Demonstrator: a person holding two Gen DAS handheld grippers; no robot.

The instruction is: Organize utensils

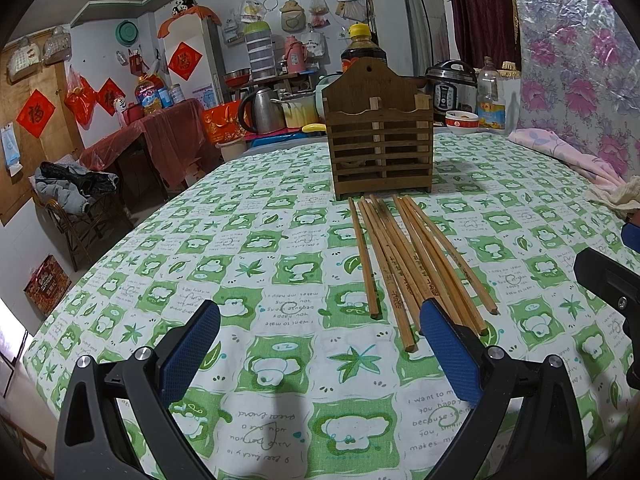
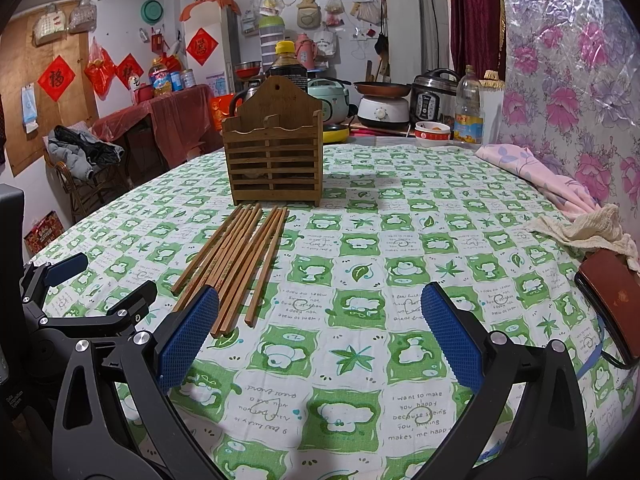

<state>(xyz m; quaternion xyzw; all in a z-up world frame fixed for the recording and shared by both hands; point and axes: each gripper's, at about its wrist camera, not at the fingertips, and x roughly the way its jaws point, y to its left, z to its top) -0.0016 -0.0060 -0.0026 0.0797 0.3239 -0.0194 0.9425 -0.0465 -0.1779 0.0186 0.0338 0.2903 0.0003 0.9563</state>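
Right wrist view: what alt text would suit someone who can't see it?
Wooden chopsticks lie loose on a green-patterned tablecloth in front of a slatted wooden holder. The open right gripper frames the foreground, empty; the left gripper shows at the left edge.

White walls point(image 2: 120, 20), red-draped side table point(image 2: 172, 108)

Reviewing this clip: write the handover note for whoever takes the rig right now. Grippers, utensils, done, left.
Left gripper: open, empty, low over the tablecloth, just left of the chopsticks' near ends.
Right gripper: open, empty, just right of the same ends.
Chopsticks: all loose, lying flat in a bundle in front of the wooden holder.
Holder: upright; no chopsticks seen in it.
Done: nothing yet.
Left: pick up the chopsticks and stand them in the holder.
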